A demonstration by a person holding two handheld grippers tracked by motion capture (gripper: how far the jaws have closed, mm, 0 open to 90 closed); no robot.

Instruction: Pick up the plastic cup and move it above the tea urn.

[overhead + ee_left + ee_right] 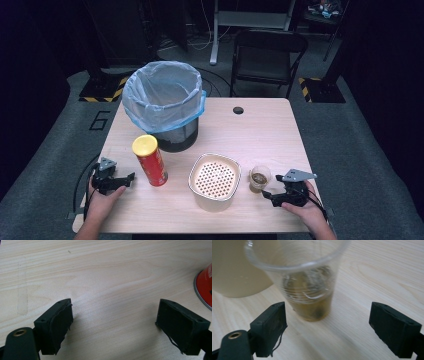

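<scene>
- Setting: dark room, grey floor, a folding chair (267, 55) behind; pale wood-grain surface (260, 130) carrying all items.
- Right tongs (267, 195): mine, at the near right corner of the surface, jaws spread wide and released, nothing between the pads. They point at the cup and stop short of it.
- Left tongs (131, 177): mine, at the near left, jaws wide and released, resting over bare wood just beside the red can (150, 161).
- Cup (260, 178): clear thin plastic, upright, faintly ribbed wall, a shallow layer of brownish liquid with dark dregs at the bottom. It stands just right of the cream strainer bowl (215, 181), near it; whether they touch I cannot tell.
- Bin (165, 102): dark, lined with a pale blue bag, at the far left of the surface, well apart from the cup.
- Step in hand, as I judge it: taking hold of the cup with the right tongs.
- Method: advance level until the wall sits squarely between the pads, low to mid-height where the cup is stiffer.
- Pressure: close gently; thin plastic buckles and may push liquid upward.
- Carriage: keep it upright, lift straight, clear the strainer bowl's rim before any sideways move.
- Risk: nudging the cup over with one pad before the other arrives.
</scene>
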